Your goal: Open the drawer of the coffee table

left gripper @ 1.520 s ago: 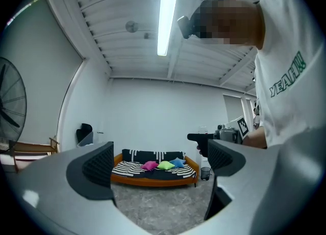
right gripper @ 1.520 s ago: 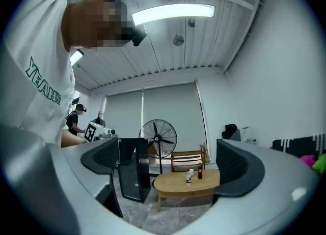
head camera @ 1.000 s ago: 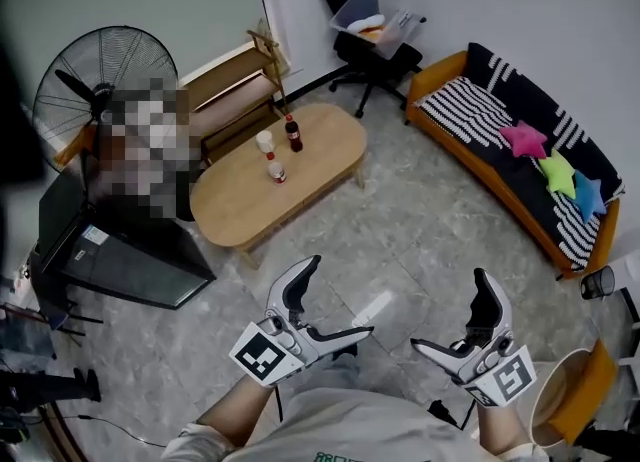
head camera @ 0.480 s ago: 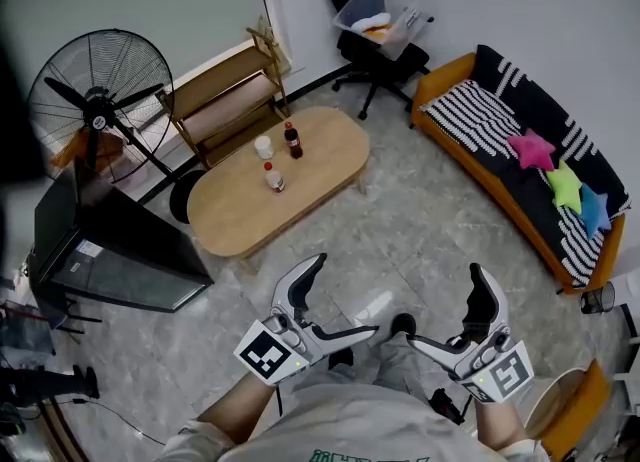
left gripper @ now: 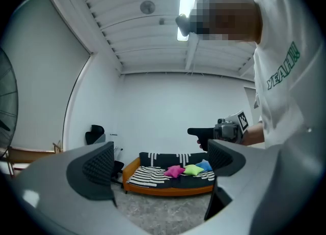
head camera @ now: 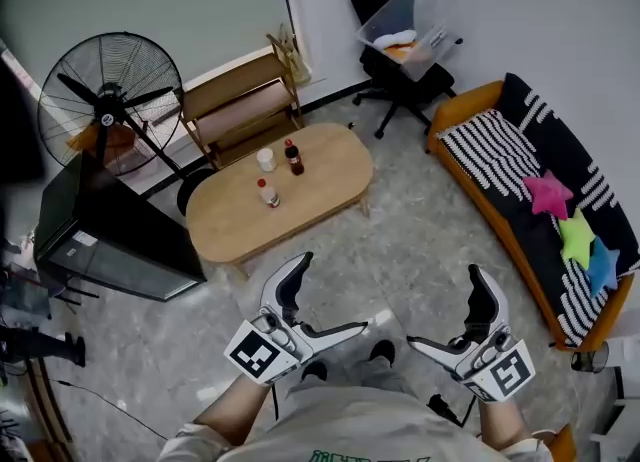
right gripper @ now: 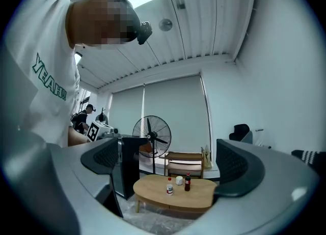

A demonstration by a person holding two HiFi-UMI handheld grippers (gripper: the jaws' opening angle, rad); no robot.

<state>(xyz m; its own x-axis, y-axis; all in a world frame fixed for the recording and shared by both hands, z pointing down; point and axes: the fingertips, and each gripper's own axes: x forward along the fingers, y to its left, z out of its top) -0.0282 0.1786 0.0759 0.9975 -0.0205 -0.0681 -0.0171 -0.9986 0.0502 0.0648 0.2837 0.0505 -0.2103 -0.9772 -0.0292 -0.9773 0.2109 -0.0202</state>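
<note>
The oval wooden coffee table (head camera: pixel 300 202) stands on the tiled floor ahead of me, some way off. No drawer front can be made out on it. It also shows between the open jaws in the right gripper view, as the coffee table (right gripper: pixel 196 196). On top stand a dark cola bottle (head camera: pixel 293 158), a white cup (head camera: pixel 265 159) and a small red-capped bottle (head camera: pixel 268 194). My left gripper (head camera: pixel 335 295) and right gripper (head camera: pixel 447 308) are both held near my body, open and empty. The left gripper (left gripper: pixel 160 165) faces the sofa; the right gripper (right gripper: pixel 170 164) faces the table.
A standing fan (head camera: pixel 108 90) and a black cabinet (head camera: pixel 105 240) are left of the table. A wooden shelf (head camera: pixel 240 100) stands behind it and an office chair (head camera: pixel 400 30) at the back. An orange sofa (head camera: pixel 500 220) with star cushions runs along the right.
The head view has shifted, so the table sits slightly further right and the sofa lower. The blurred person by the fan is gone from view. Both grippers stay open in much the same pose.
</note>
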